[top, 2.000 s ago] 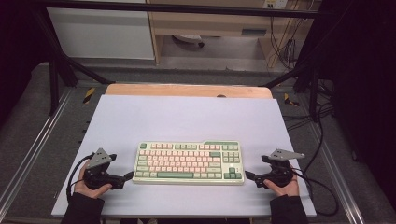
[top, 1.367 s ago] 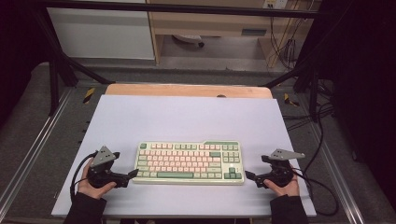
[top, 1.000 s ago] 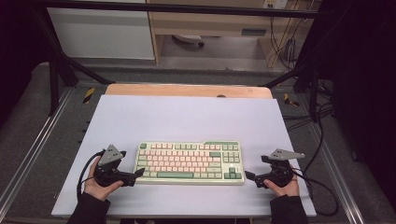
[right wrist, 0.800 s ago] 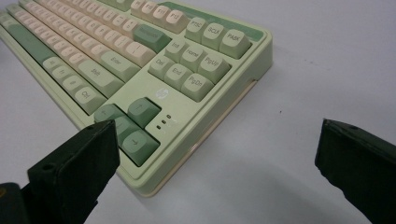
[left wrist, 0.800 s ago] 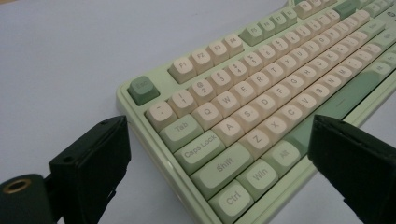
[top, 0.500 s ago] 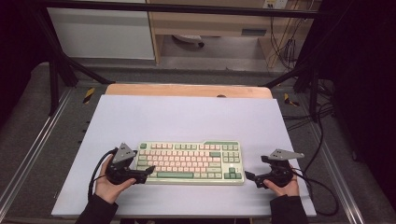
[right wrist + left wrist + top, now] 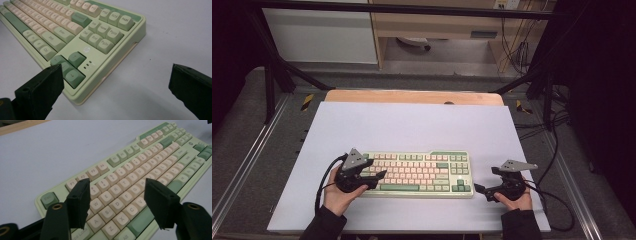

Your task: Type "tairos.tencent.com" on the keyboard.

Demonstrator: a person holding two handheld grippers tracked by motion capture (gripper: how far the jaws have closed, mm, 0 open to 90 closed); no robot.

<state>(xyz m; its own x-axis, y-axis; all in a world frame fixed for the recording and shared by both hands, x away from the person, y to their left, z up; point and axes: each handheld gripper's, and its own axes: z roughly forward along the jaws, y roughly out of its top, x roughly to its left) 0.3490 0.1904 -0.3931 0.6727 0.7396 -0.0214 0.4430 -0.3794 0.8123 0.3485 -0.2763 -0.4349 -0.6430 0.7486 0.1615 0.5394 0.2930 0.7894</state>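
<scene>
On the pale lavender bench top (image 7: 412, 120), seen from the high view, a pale green plastic keyboard with cream and green keycaps (image 7: 422, 172) is lying flat near the person's edge, its long side running left to right. The person's left hand (image 7: 339, 192) is coming in from the bottom and holding the black left gripper (image 7: 379, 176) tilted inward, with its jaws reaching over the keyboard's left end above the keys. The right hand (image 7: 512, 197) is resting on the bench well to the right and holding the black right gripper (image 7: 480, 191), whose jaws are pointing left toward the keyboard's near right corner, close to it but apart from it.

In the left gripper view, the left gripper (image 7: 116, 205) is hovering over the letter rows of the keyboard (image 7: 150, 157) with its jaws spread wide and nothing between them; whether their tips are touching the keycaps cannot be told. This view is making key legends readable, such as W, E, R and Esc, which the high view is leaving too small to read.

In the right gripper view, the right gripper (image 7: 115, 90) is sitting low above the bench with its jaws spread far apart and holding nothing. The keyboard (image 7: 100, 52) is showing its arrow keys, navigation block and raised right side wall, with bare bench (image 7: 162, 37) beyond.
</scene>
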